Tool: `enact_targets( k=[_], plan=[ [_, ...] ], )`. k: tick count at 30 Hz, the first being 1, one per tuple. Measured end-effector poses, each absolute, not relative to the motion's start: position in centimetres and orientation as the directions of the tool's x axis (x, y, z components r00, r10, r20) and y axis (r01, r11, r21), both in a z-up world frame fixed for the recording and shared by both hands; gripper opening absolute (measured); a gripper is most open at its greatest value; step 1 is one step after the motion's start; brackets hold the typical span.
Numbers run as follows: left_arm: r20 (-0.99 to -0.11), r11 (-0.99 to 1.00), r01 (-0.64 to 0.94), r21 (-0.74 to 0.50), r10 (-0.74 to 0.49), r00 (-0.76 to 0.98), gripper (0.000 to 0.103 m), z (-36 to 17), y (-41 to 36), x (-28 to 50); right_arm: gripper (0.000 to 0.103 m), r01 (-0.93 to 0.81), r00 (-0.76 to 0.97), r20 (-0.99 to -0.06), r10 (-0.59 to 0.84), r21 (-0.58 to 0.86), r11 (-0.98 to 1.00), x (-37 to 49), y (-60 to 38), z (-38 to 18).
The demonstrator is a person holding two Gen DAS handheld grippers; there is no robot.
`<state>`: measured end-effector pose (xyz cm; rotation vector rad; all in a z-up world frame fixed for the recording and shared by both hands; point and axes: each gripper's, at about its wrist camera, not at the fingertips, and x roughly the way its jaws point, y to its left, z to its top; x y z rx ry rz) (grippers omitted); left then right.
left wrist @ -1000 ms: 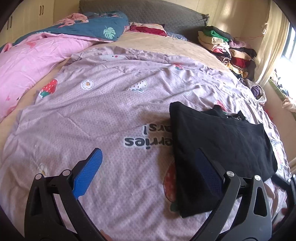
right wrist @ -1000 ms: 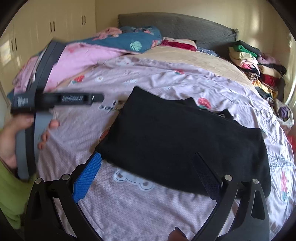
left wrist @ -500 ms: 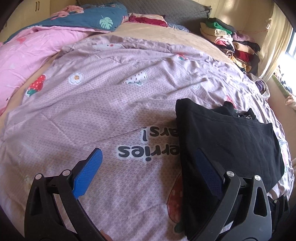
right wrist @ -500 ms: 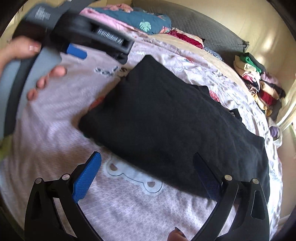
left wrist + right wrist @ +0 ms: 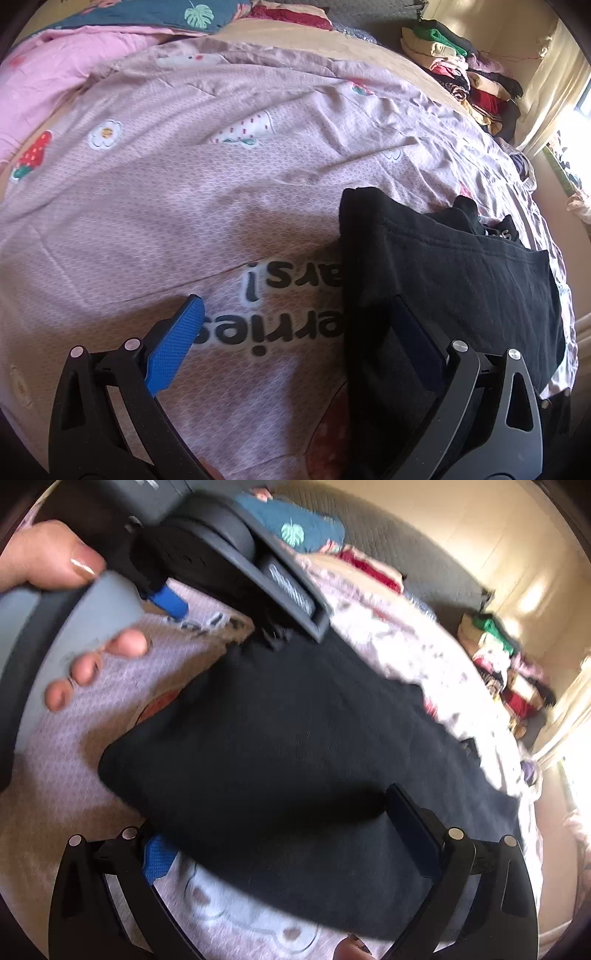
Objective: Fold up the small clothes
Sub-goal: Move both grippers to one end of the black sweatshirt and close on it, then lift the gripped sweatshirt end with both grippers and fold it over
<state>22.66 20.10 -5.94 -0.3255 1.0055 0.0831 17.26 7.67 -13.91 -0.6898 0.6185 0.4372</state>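
A folded black garment [image 5: 450, 280] lies on the lilac printed quilt [image 5: 184, 192]. My left gripper [image 5: 295, 336] is open at its left edge, with the right finger over the cloth and the left finger over the quilt. My right gripper [image 5: 280, 834] is open low over the garment's [image 5: 295, 746] near edge; the cloth covers part of its left finger [image 5: 159, 856]. The left gripper's body and the hand on it [image 5: 92, 653] fill the upper left of the right wrist view. That view is blurred.
A stack of folded clothes [image 5: 465, 77] stands at the bed's far right by the curtain. A pink blanket [image 5: 55, 81] and a teal leaf-print pillow [image 5: 166, 18] lie at the far left. A grey headboard [image 5: 406, 561] backs the bed.
Both grippers have moved down and closer to the black garment. The right gripper's left finger has slid under the cloth's near edge. Both stay open.
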Motion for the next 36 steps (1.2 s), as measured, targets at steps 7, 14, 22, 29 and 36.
enact_targets(
  k=[7, 14, 22, 29, 36],
  plan=[
    [-0.841, 0.932, -0.195, -0.304, -0.167, 0.515, 0.093, -5.9, 18.9, 23.9, 0.014, -0.594, 0.759, -0.580, 0.295, -0.431, 0.679, 15.3, 6.2, -11.7],
    [-0.842, 0.940, -0.154, -0.306, -0.191, 0.505, 0.093, -5.7, 16.2, 24.8, 0.009, -0.578, 0.766, -0.555, 0.324, -0.374, 0.726, 14.6, 4.0, -9.6],
    [-0.801, 0.939, -0.071, -0.336, -0.245, 0.546, 0.039, -3.0, 12.5, 25.1, 0.008, -0.528, 0.796, -0.510, 0.325, -0.323, 0.786, 13.8, 0.9, -7.5],
    [-0.760, 0.955, -0.010, -0.297, -0.230, 0.608, 0.015, 0.7, 8.8, 25.3, 0.007, -0.468, 0.832, -0.460, 0.311, -0.279, 0.839, 13.6, -2.6, -5.9],
    [-0.733, 0.964, 0.050, -0.263, -0.233, 0.639, 0.014, 3.2, 4.7, 25.6, 0.007, -0.413, 0.858, -0.426, 0.286, -0.241, 0.878, 13.6, -6.3, -4.7]
  ],
)
